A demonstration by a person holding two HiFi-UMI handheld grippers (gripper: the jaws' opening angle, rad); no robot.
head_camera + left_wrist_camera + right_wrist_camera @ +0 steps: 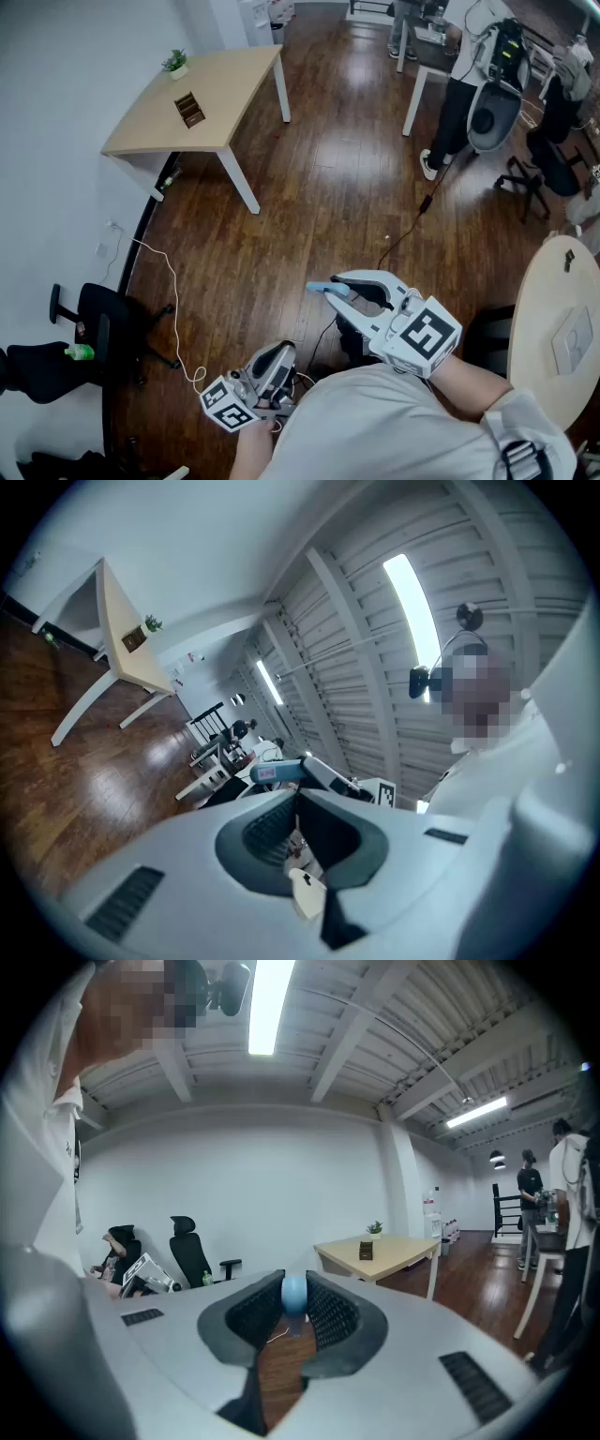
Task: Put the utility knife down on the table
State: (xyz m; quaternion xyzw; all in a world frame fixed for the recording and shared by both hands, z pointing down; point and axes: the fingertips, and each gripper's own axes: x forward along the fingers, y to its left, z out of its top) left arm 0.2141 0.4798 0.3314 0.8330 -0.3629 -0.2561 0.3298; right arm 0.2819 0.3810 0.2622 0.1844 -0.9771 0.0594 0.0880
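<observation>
A light-blue utility knife point(323, 288) sticks out leftward from my right gripper point(340, 285), which is shut on it above the wooden floor. In the right gripper view the knife's rounded blue end point(294, 1294) is pinched between the ribbed pads. My left gripper point(280, 350) hangs lower and nearer the person's body, its jaws shut with nothing in them. In the left gripper view the jaw tips meet, and the knife point(277, 772) shows beyond them. The light wooden table point(225, 70) stands far off at the upper left, and shows ahead in the right gripper view point(398, 1249).
On that table sit a small potted plant point(175, 63) and a brown box point(189, 109). A round pale table point(553, 319) is at the right edge. A person point(464, 84) stands by desks and office chairs at the top right. A black chair point(101, 323) and a white cable point(169, 281) lie left.
</observation>
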